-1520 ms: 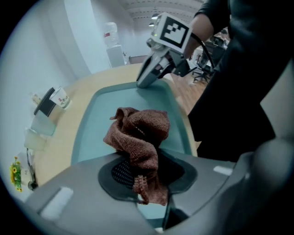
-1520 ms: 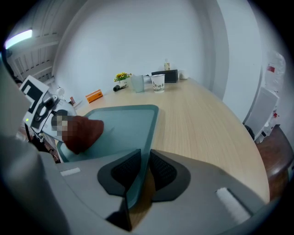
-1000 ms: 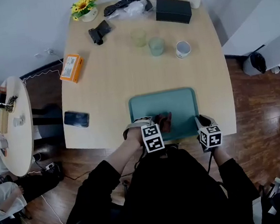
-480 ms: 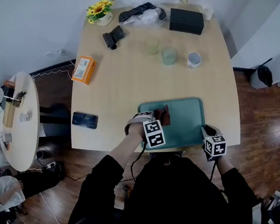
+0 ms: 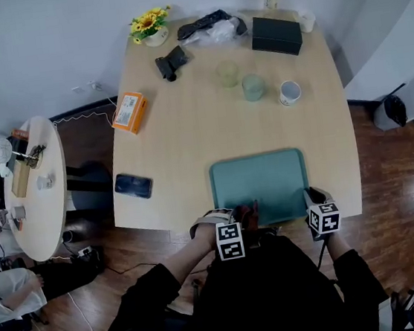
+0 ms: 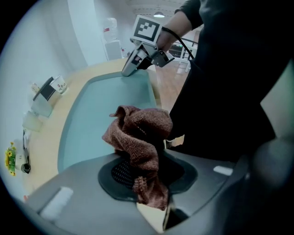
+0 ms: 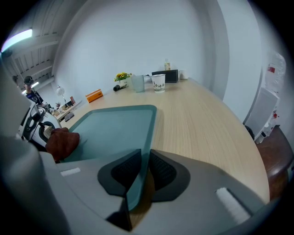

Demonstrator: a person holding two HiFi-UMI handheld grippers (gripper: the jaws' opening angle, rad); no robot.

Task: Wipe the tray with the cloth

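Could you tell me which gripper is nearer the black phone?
Left gripper: right of the phone, at the tray's near edge. Right gripper clamps the tray rim farther right.

The tray (image 5: 257, 181) is looking teal against the pale wood-grain counter (image 5: 182, 141), and the cloth (image 6: 140, 133) is showing up a rusty reddish-brown. An orange box (image 5: 128, 112) and yellow flowers (image 5: 148, 20) are really popping, the flat case (image 5: 276, 35) is reading plain black, and the floor (image 5: 394, 168) is coming across as dark brown wood.
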